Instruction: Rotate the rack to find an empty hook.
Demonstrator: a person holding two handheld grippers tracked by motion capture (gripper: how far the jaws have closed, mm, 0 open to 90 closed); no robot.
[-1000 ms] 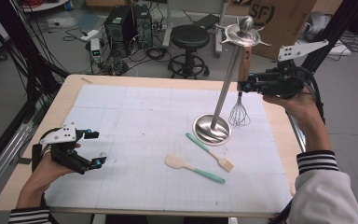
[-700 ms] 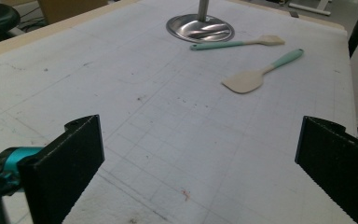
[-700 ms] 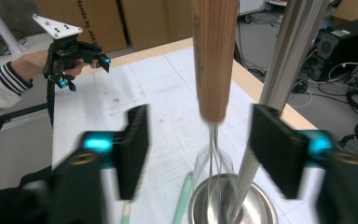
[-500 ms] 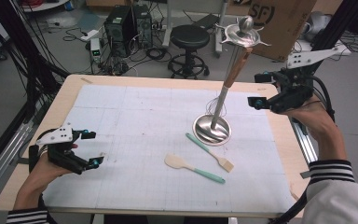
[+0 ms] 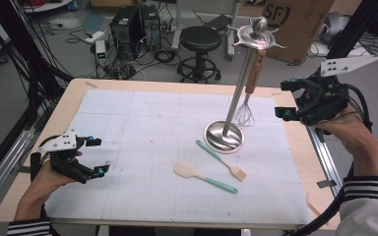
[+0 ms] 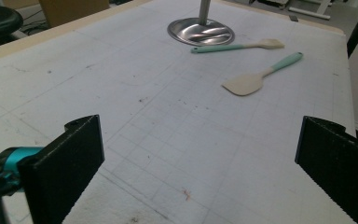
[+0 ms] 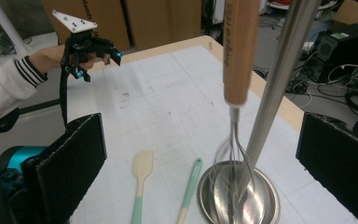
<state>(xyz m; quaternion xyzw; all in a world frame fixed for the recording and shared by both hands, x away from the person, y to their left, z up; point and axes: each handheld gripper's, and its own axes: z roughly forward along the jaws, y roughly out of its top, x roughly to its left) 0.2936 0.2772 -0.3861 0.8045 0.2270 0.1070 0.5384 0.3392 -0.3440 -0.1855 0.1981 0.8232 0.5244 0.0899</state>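
Already the wooden-handled wire whisk (image 5: 250, 93) is hanging on the tall steel stand (image 5: 238, 91), just ahead of the right gripper (image 5: 286, 99), whose jaws, having just been opening, are standing wide and empty. Left to hang, seemingly: the cream spatula with green handle (image 5: 203, 176) and the green-handled brush (image 5: 221, 159), lying far ahead of the left gripper (image 5: 97, 156), also wide open, holding nothing.

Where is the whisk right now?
In the high view the whisk hangs from the stand at the table's far right, wires just above the stand's base, left of the open right gripper.

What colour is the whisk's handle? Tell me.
Light brown wood, on the whisk hanging from the stand; the right gripper view shows it best.
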